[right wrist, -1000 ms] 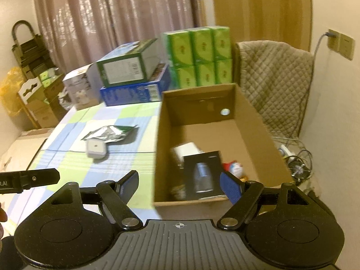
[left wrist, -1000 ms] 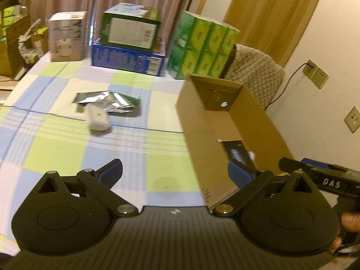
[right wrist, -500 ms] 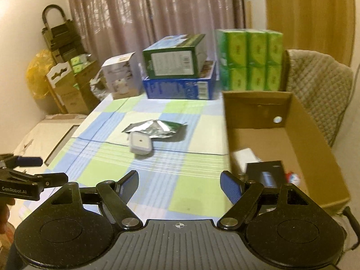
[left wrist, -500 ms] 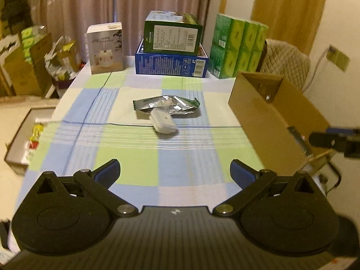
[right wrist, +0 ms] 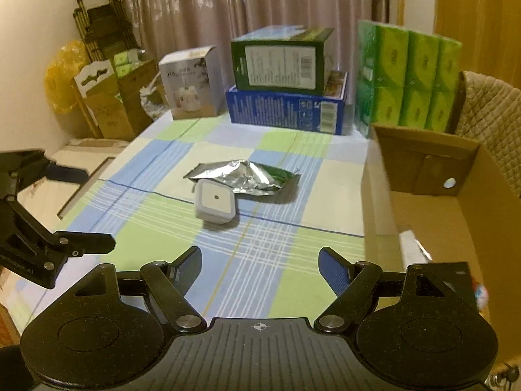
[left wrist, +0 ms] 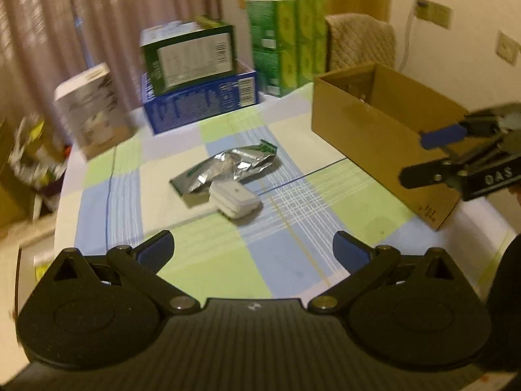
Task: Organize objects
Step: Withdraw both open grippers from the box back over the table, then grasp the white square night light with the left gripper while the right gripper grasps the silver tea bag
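Note:
A small white square device (left wrist: pixel 235 199) (right wrist: pixel 215 201) lies mid-table on the checked cloth, against a crumpled silver foil pouch (left wrist: pixel 228 166) (right wrist: pixel 244 177). An open cardboard box (left wrist: pixel 384 130) (right wrist: pixel 433 195) stands at the table's right edge. My left gripper (left wrist: pixel 253 251) is open and empty, above the near table, short of the device. My right gripper (right wrist: pixel 259 268) is open and empty, also short of the device. Each gripper shows in the other's view: the right one (left wrist: pixel 462 159) beside the box, the left one (right wrist: pixel 42 218) at the table's left edge.
At the back stand a white product box (right wrist: pixel 190 88), a green box (right wrist: pixel 280 60) on a blue box (right wrist: pixel 286 107), and a green tissue pack (right wrist: pixel 407 81). A quilted chair (right wrist: pixel 488 114) is behind the cardboard box. Cartons (right wrist: pixel 107 97) sit on the floor left.
Both grippers have swung left, away from the cardboard box, and now face the white device and foil pouch in the middle of the table. Both stay open and empty.

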### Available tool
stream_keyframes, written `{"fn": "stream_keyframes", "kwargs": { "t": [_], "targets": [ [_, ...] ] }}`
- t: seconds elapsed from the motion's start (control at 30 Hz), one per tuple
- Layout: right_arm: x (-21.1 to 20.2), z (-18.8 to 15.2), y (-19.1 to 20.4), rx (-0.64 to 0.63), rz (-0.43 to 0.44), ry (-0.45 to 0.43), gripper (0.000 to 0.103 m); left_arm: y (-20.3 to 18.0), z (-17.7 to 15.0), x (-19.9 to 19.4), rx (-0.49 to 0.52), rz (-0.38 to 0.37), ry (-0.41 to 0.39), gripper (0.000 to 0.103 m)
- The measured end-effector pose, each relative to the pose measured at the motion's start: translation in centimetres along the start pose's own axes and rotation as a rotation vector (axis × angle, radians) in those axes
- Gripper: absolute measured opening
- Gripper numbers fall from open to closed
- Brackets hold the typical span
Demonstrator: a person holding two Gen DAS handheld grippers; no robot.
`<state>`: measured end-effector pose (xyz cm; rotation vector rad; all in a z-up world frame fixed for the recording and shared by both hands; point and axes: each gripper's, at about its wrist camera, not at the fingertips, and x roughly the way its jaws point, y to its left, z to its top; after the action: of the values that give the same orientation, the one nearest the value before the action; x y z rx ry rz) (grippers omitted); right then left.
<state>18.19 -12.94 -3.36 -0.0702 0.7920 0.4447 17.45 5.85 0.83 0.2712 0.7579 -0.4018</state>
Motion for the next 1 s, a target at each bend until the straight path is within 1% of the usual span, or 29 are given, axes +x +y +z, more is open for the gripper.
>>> {"fn": "stream_keyframes", "kwargs": {
  "t": [0.17,0.33,0.4,0.53,0.63,0.8,0.9,1.0],
  "targets": [
    [4.0,0.5,-0.6,0.001,-0.003,0.016,0.075,1.1,0.5,4.2,0.101,-0.028,0.009,0.102],
    [8.1,0.9,-1.3,-0.005,-0.002,0.055,0.067,2.3,0.4,8.9,0.168,-0.058,0.023,0.100],
    [9.4,1.1,-1.6,-0.019,-0.005,0.065,0.065,2.8,0.5,10.6,0.198,-0.060,0.032,0.099],
    [11.4,1.6,-2.1,-0.036,-0.002,0.081,0.065,3.7,0.7,14.1,0.233,-0.083,0.059,0.095],
    [12.5,2.0,-2.6,-0.043,-0.004,0.090,0.065,4.0,1.0,16.0,0.254,-0.112,0.058,0.094],
    [14.0,2.5,-3.0,-0.057,-0.011,0.105,0.065,4.0,1.6,18.5,0.328,-0.134,0.059,0.094],
    [14.6,2.6,-3.0,-0.074,-0.016,0.115,0.065,3.9,2.1,19.4,0.361,-0.149,0.065,0.090],
    [15.1,2.8,-3.0,-0.088,-0.017,0.122,0.065,3.8,2.4,20.2,0.392,-0.171,0.079,0.090]
  ]
}}
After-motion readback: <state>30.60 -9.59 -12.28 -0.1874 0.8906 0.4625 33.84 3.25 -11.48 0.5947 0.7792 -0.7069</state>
